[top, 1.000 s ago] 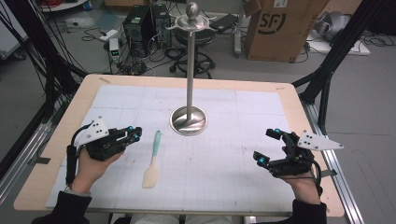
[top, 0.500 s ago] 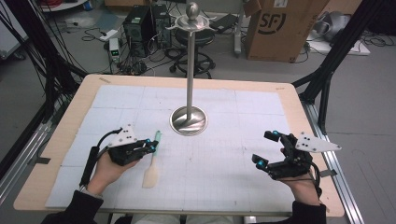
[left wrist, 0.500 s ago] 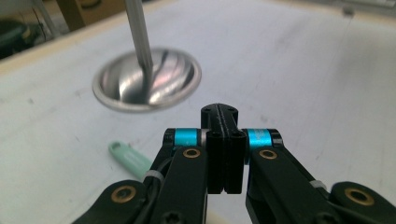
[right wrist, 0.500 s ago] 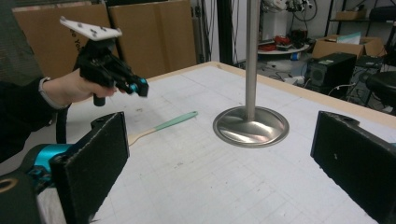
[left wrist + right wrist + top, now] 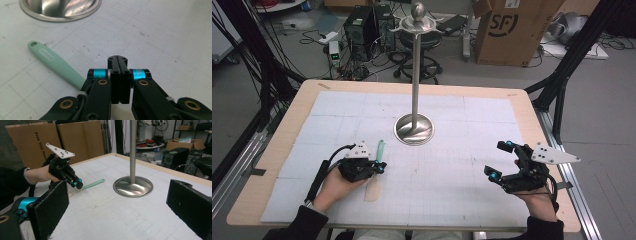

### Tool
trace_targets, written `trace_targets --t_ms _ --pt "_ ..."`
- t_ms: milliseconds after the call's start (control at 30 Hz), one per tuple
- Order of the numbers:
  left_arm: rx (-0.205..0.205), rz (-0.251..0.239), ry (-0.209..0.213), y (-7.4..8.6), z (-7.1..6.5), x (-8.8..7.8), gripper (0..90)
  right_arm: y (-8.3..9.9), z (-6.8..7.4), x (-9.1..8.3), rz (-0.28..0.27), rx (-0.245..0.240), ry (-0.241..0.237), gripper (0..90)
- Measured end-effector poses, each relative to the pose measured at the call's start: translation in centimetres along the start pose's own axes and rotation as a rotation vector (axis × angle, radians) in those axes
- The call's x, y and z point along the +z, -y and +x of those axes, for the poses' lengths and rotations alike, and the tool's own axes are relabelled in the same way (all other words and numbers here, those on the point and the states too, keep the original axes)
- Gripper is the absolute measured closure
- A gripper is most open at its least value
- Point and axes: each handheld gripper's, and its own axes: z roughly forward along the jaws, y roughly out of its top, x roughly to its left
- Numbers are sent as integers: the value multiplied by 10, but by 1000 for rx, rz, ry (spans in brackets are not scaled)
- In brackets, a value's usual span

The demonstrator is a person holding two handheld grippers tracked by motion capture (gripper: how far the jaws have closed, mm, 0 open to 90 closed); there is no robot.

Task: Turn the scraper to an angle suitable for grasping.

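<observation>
White gridded matting (image 5: 437, 165) covers the wooden table (image 5: 302, 100), cardboard boxes (image 5: 512, 30) on the floor beyond; the left gripper (image 5: 379, 167) sits with jaws pressed together over a mint-handled spatula (image 5: 56, 63), gripping nothing visible. The right gripper (image 5: 501, 161) hovers with jaws spread wide and empty, near the table's right edge; bare mat lies between the two, a steel stand (image 5: 414, 127) ahead.

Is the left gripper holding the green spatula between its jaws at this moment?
No. In the left gripper view the left gripper has its jaws pressed together with nothing between them, and the green spatula lies flat on the mat beside them.
</observation>
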Motion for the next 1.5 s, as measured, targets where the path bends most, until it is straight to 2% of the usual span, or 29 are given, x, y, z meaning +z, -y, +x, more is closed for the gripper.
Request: trace_targets --t_ms 67,133,167,367,433,467,533,633,667,800,967,1000,1100,1167,1200,1233,1267,1333,1400,1433,1500 --pt "14 19 4 2 -2 1 898 -2 1 1 -3 -5 -5 31" --pt "38 81 -20 4 -4 5 898 -2 1 1 -5 -6 -6 31" --pt "56 95 -37 7 -6 6 897 -3 1 2 -9 -7 -5 31" --pt "45 107 -31 9 -5 1 899 -2 -1 7 5 -2 -13 32" --pt "58 107 -34 10 -4 0 899 -2 -2 8 5 -1 -14 31" --pt "84 107 -47 12 -4 -3 899 -2 -2 9 6 -3 -16 31" --pt "91 110 -48 13 -4 -5 900 -2 -3 10 7 -5 -24 32" --pt "76 116 -46 17 -1 -11 900 -3 -4 10 6 -5 -25 31" --pt "47 113 -37 20 0 -16 900 -3 -5 11 4 -4 -22 32" --pt "11 107 -16 29 3 -27 900 -3 -6 11 3 -3 -22 31" --pt "7 108 6 38 2 -38 900 -4 -7 14 6 -5 -23 32" --pt "1 104 24 42 2 -43 900 -4 -7 15 8 -5 -26 31" --pt "-14 102 30 43 4 -46 900 -4 -7 17 12 -6 -28 32" --pt "-36 48 -37 42 11 -52 900 -4 -7 19 11 -12 -31 31" --pt "-36 48 -37 42 11 -52 900 -4 -6 19 14 -10 -34 32" --pt "-56 20 -96 42 16 -57 900 -5 -5 19 16 -8 -34 32" --pt "-56 20 -96 42 16 -57 900 -5 -6 19 15 -13 -36 32" --pt "-88 23 -179 46 27 -61 900 -4 -6 19 15 -11 -34 32" --pt "-139 29 -224 51 38 -61 900 -4 -6 20 18 -4 -34 31" --pt "-139 29 -224 51 38 -61 900 -4 -7 21 19 -10 -34 32" --pt "-179 20 -264 51 45 -58 900 -3 -7 23 32 -15 -39 31"
